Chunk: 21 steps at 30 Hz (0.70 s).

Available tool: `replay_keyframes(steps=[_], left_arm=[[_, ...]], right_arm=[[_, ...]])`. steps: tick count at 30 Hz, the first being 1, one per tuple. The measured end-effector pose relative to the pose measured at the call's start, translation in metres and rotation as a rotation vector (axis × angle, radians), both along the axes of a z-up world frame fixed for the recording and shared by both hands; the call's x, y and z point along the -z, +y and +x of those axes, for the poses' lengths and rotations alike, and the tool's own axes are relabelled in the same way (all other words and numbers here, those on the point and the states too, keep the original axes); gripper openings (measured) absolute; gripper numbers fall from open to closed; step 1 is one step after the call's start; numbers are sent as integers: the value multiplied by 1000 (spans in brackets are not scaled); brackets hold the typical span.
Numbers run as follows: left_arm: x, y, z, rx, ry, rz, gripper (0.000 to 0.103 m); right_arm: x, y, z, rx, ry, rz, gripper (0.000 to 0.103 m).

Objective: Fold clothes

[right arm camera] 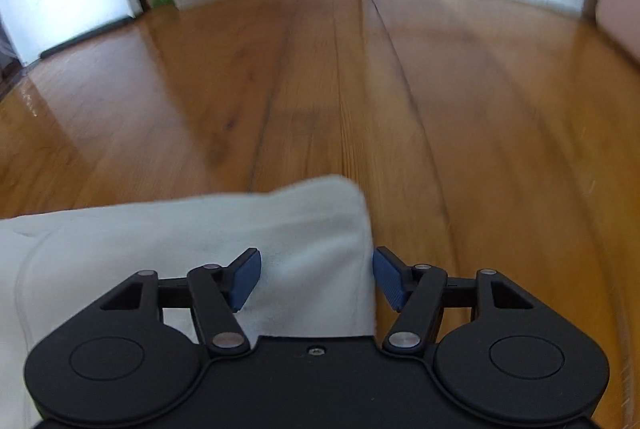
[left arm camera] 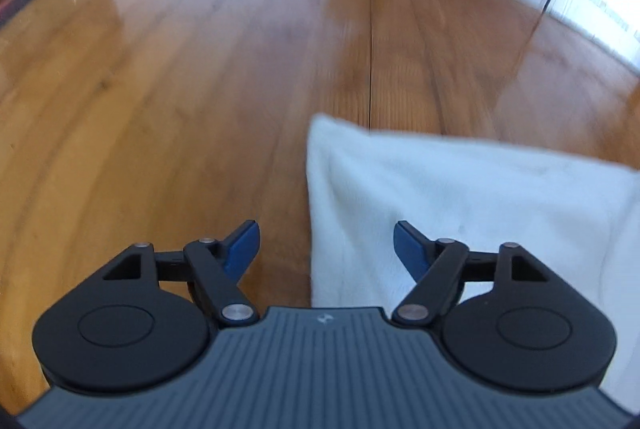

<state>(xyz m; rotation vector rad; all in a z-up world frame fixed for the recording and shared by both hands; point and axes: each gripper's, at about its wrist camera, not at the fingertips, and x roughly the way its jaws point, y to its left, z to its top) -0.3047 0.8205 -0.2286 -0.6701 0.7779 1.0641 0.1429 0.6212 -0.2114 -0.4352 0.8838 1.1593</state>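
A white garment (left arm camera: 460,197) is laid flat on a glossy wooden floor (left arm camera: 180,69), and it is seen from both wrist cameras. In the left wrist view its left edge runs between the fingers, with one corner pointing away from the camera. In the right wrist view the same cloth (right arm camera: 200,241) fills the lower left part, and its right edge is found just inside the right blue pad.

The left gripper (left arm camera: 326,249) is held low over the left border of the cloth, with the fingers spread wide and nothing between them. The left blue pad (left arm camera: 242,249) stands over bare wood, while the other one stands over the fabric. The right gripper (right arm camera: 316,277) is also opened wide and empty; its left blue pad (right arm camera: 244,279) is over the cloth and the other one is near the edge.

It is judged that the two grippers are placed at the opposite sides of the garment so that both edges can be taken at once. Whether the pads touch the fabric cannot be told. Both views are blurred, so fine creases are not clear. A seam line is seen at the far left of the right view.

The cloth appears soft and thick, so a deep bite may be needed to catch the full layer.
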Motion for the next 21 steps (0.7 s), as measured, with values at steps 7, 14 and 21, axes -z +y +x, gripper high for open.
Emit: replay_keyframes(steps=[7,14,21], left_arm=[[-18,-5,7,-43,54,190,4],[-9,-11,18,-202,253,241,16],[-88,-107,33,-242,42,316,64]], right_arm=[[-27,-9,-19,-102,-193,209,8],[-1,19,-24,86,-458,-67,8],[-77,-129,-44,165,139,180,47]])
